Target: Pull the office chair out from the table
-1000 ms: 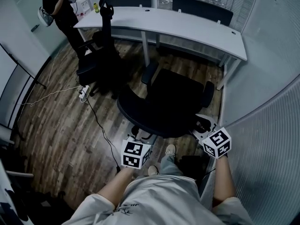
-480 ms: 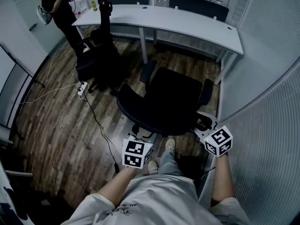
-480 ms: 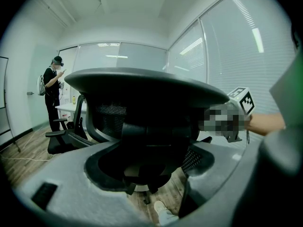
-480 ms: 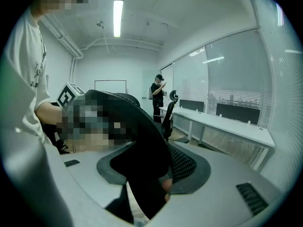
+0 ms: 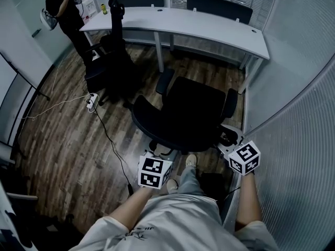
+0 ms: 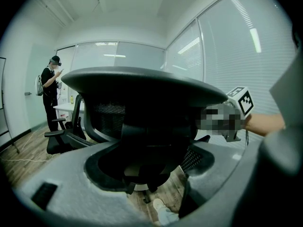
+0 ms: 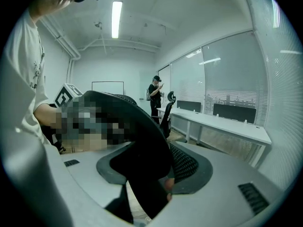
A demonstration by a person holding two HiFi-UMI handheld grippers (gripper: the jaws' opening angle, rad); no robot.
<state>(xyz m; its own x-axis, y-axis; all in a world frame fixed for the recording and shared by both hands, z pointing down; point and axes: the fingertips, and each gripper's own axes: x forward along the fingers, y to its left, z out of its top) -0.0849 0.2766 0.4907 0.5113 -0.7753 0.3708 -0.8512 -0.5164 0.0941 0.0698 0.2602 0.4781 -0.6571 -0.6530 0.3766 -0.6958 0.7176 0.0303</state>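
The black office chair (image 5: 183,114) stands out on the wood floor, well apart from the long white table (image 5: 209,27), its backrest toward me. My left gripper (image 5: 158,153) is behind the backrest's lower left. In the left gripper view the backrest (image 6: 142,93) fills the picture and its dark spine lies between the spread jaws (image 6: 151,174), with no pad pressing on it. My right gripper (image 5: 229,137) is at the backrest's right edge. That edge (image 7: 142,145) runs between its jaws (image 7: 151,174), which have just been opening, and floor shows on both sides.
A second black chair (image 5: 107,61) stands at the table's left end, next to a person (image 5: 65,14). A cable and power strip (image 5: 93,102) lie on the floor to the left. A ribbed wall (image 5: 293,114) runs close on the right. My shoe (image 5: 190,164) is under the chair's back.
The chair and both grippers have come a little farther from the table, toward me, mostly in the first half second. The gap between chair and table has widened.
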